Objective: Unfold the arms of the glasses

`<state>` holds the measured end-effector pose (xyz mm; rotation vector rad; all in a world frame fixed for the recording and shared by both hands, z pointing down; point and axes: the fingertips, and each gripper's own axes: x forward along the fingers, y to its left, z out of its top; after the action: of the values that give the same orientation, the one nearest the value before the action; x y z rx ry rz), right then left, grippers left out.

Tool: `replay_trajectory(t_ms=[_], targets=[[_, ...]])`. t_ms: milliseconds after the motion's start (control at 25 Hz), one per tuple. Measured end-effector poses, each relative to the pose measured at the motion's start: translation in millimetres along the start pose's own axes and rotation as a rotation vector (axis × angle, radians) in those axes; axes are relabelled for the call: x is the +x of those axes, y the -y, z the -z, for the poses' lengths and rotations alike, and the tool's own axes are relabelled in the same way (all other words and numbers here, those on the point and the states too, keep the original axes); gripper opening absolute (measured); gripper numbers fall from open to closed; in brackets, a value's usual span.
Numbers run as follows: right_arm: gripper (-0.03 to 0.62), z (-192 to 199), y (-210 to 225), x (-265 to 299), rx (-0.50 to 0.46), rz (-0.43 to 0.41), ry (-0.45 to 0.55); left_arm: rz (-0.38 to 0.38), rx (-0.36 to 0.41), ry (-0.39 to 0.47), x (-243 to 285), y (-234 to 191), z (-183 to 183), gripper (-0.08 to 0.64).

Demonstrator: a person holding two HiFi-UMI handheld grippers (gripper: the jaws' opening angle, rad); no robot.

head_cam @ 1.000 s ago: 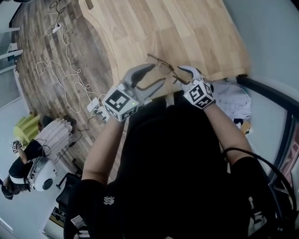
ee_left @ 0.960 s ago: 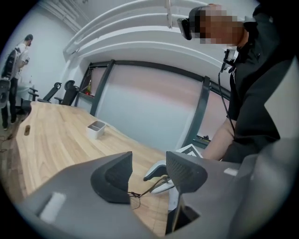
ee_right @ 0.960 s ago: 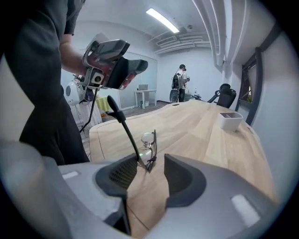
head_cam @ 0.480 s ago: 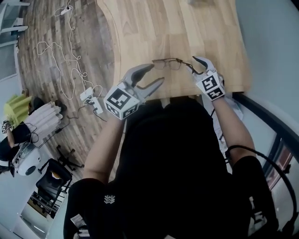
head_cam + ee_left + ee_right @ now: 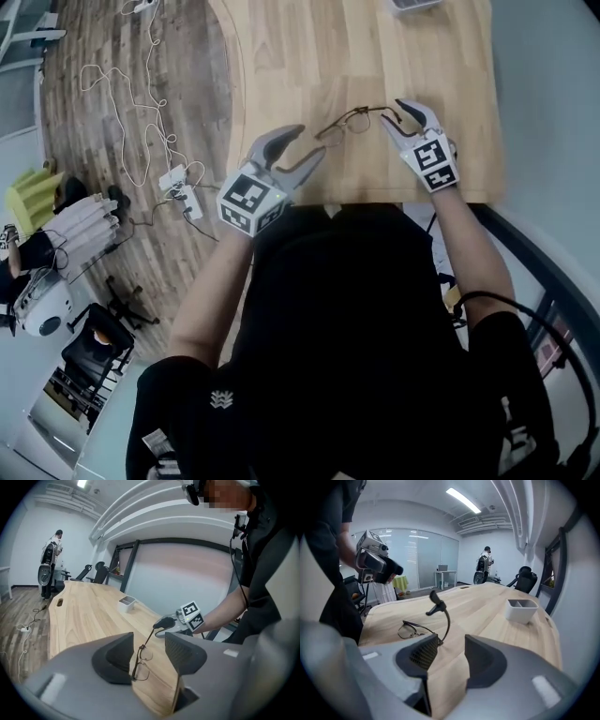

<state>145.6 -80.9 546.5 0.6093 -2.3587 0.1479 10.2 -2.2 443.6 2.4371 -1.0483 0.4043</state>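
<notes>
Thin wire-framed glasses [image 5: 342, 124] lie on the wooden table [image 5: 309, 56] near its front edge, between my two grippers. My left gripper [image 5: 307, 145] points at the lens end. Its jaws are closing, but they stand apart and nothing touches their pads. In the left gripper view the glasses [image 5: 139, 663] sit just beyond the tips. My right gripper [image 5: 396, 112] is at the other end, open, with bare wood between its jaws. One arm of the glasses [image 5: 411, 630] curves up beside its left-hand jaw, unpinched.
A small white tray [image 5: 521, 610] stands farther back on the table. The table's front edge runs just under both grippers. Cables [image 5: 122, 103] trail over the floor to the left. A person [image 5: 49, 566] stands far across the room by some chairs.
Both grippers and the glasses have shifted right along the table's front edge. The left gripper has dipped toward the lenses, and its jaws have narrowed a little.
</notes>
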Motion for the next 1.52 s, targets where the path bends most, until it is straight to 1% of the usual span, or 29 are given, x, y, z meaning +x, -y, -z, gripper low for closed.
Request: replay_trajectory(t_ms=[80,120,200,320,440,600,720,760,920,1040,1200,1280,1360,1520], targets=[[0.172,3,-12,-7,0.02,-0.005,0.006,-0.021,0.026,-0.017,11,-7,2,0.202],[0.172,5,-19,-11,0.032,-0.005,0.01,-0.032,0.045,-0.032,18,-11,3,0.185],[0.172,7,-31,-22,0.06,-0.002,0.017,-0.042,0.076,-0.065,31,-16,6,0.187],[0.172,12,-44,-36,0.103,0.019,0.024,-0.014,0.103,-0.118,56,-18,19,0.192],[0.172,15,-51,-46,0.142,0.056,0.027,0.023,0.136,-0.191,79,-19,36,0.192],[0.172,20,-53,-58,0.207,0.114,0.035,0.01,0.161,-0.306,102,-29,61,0.189],[0.172,29,-56,-65,0.249,0.149,0.035,0.014,0.174,-0.369,113,-32,75,0.149],[0.172,32,-58,-67,0.262,0.158,0.033,0.014,0.183,-0.383,116,-33,78,0.147],[0.172,45,-63,-72,0.303,0.18,0.02,0.029,0.203,-0.417,124,-32,88,0.147],[0.172,49,-66,-73,0.315,0.186,0.018,0.036,0.207,-0.441,129,-31,95,0.146],[0.172,47,-68,-72,0.309,0.181,0.019,0.01,0.199,-0.465,134,-36,101,0.104],[0.172,46,-69,-71,0.302,0.176,0.016,0.01,0.197,-0.47,135,-36,103,0.037],[0.172,44,-69,-72,0.295,0.169,0.016,0.018,0.195,-0.46,135,-34,102,0.035],[0.172,34,-70,-69,0.277,0.15,0.021,0.044,0.191,-0.396,129,-28,89,0.035]])
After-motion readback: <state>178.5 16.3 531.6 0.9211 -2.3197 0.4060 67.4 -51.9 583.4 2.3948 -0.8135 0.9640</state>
